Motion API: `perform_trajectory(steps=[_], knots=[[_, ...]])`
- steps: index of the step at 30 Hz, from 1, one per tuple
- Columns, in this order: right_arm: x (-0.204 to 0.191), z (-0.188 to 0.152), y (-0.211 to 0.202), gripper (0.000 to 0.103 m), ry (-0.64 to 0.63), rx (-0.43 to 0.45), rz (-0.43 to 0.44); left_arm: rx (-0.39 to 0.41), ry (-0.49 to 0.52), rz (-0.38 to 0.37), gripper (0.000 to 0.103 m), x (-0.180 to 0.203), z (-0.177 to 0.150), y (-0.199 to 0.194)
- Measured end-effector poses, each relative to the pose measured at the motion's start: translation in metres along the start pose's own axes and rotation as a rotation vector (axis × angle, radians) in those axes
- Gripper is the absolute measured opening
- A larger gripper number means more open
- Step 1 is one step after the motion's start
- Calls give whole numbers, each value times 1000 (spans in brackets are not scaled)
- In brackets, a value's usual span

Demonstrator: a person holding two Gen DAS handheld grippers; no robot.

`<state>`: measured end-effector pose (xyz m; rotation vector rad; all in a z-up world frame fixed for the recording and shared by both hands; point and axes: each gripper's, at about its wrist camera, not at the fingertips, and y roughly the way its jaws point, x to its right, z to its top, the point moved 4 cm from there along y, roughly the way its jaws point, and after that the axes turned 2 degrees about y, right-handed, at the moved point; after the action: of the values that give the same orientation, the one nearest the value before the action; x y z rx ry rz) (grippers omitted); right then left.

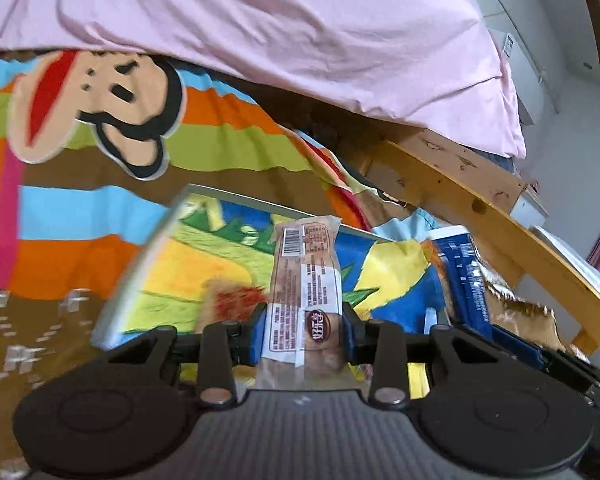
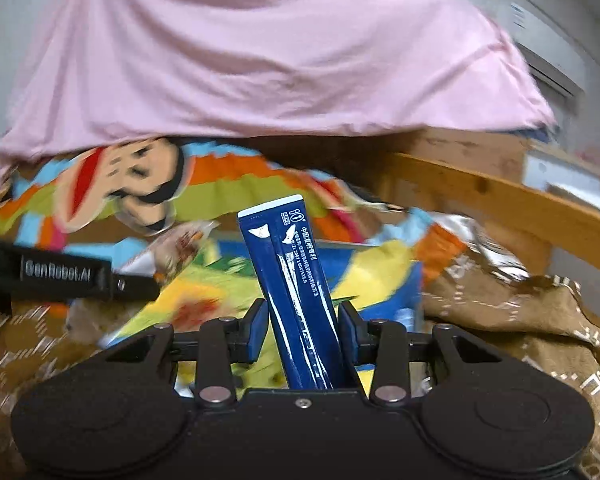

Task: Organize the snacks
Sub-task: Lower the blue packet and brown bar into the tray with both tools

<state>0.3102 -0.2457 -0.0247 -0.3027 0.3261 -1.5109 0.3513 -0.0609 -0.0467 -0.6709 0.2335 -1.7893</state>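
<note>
Currently the left gripper [image 1: 305,334] is pinching a clear-wrapped brown snack bar [image 1: 306,280] between its blue pads, holding it above a colourful box [image 1: 204,264]. Right gripper [image 2: 303,334] is clamping a dark blue sachet [image 2: 296,292], tilting slightly left, over the same box [image 2: 384,268]. Pink cloth [image 1: 280,20] is hanging behind.

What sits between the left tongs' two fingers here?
A clear-wrapped snack bar with a barcode, standing up between the left tongs and clamped by both blue pads, as the left wrist view shows.
</note>
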Motion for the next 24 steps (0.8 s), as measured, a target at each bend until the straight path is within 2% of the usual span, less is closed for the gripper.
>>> perform_trajectory(steps=[5, 11, 20, 24], knots=[[46, 4, 38, 40, 167, -13, -40, -32, 5, -2, 39, 11, 2, 55], [65, -12, 68, 40, 233, -48, -63, -66, 16, 4, 39, 13, -6, 92], [57, -27, 98, 39, 209, -81, -56, -96, 40, 36, 39, 4, -19, 106], [54, -31, 105, 39, 178, -103, -65, -98, 99, 54, 39, 11, -24, 110]])
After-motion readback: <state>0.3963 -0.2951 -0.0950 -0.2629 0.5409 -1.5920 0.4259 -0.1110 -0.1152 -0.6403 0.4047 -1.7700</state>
